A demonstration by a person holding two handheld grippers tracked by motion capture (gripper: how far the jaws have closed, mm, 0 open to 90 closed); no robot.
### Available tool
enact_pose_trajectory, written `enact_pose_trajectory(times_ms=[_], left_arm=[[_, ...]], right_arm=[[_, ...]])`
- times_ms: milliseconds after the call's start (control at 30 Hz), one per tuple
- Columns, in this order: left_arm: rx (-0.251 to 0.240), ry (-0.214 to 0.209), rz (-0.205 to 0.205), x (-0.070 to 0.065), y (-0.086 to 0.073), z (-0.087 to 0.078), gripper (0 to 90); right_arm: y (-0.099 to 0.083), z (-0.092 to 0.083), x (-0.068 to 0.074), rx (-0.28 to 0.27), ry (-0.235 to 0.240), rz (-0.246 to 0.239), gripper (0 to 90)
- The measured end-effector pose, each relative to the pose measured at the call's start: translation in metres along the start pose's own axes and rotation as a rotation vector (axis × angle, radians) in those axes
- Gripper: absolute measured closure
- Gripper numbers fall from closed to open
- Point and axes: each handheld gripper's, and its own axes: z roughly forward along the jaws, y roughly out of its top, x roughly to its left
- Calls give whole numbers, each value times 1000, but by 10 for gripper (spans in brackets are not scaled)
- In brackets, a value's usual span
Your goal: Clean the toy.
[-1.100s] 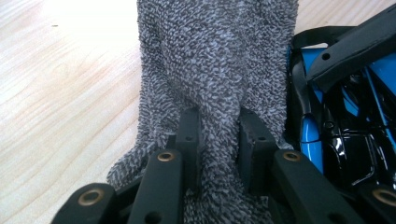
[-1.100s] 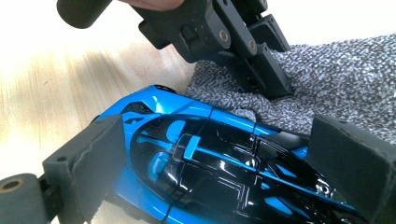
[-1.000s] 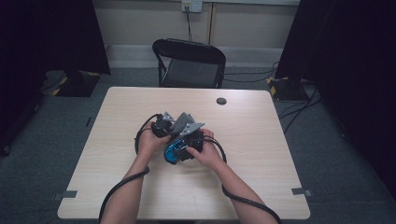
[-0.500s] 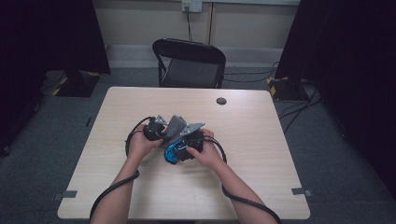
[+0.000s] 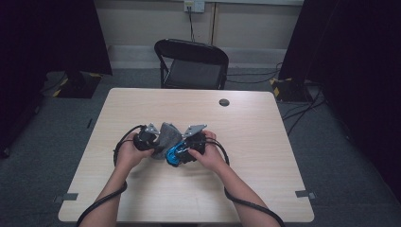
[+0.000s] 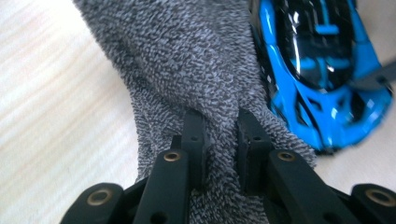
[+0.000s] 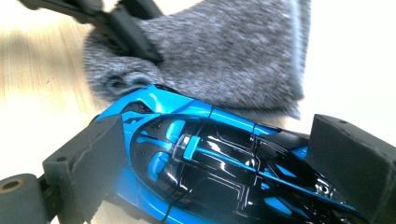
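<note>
The blue toy car [image 7: 224, 172], seemingly clamped by the right claw [image 5: 182, 152], may slip if the left claw [image 6: 220, 140], pinching the grey cloth [image 6: 187, 60], rubs hard.

High view looks down; both gripper views closely share the grey cloth [image 6: 187, 60].

1. The fuzzy terry cloth [image 6: 187, 60] is mottled grey, light loops speckled over darker ones.
2. The glossy toy car [image 7: 210, 172] is bright blue with black panels and thin blue lines across its black roof.
3. The left tongs [image 6: 219, 140] have matt black jaws with brass-coloured rivets.
4. The right tongs [image 7: 224, 158] carry dark grey pads.
5. The wooden desk [image 5: 265, 127] is pale beige with a faint grain.
6. A small round disc [image 5: 224, 102] at the desk's far side is black.
7. The folding chair [image 5: 191, 64] beyond the desk is black.
8. The carpet floor [image 5: 345, 175] is grey.
</note>
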Motion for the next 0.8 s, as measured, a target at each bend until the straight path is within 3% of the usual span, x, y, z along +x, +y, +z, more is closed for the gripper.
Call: enact_pose_trajectory(times_ms=[333, 600, 700, 800], left_arm=[[-4, -32, -16, -12, -24, -18, 766], [-4, -79, -68, -16, -42, -39, 767], [-3, -53, -79, -13, -49, -50, 767], [-40, -14, -106, -6, -52, -59, 766]], right_arm=[[1, 0, 0, 6, -2, 0, 44], [0, 0, 0, -1, -2, 0, 44], [0, 0, 0, -2, -1, 1, 44], [0, 0, 0, -5, -1, 0, 44]])
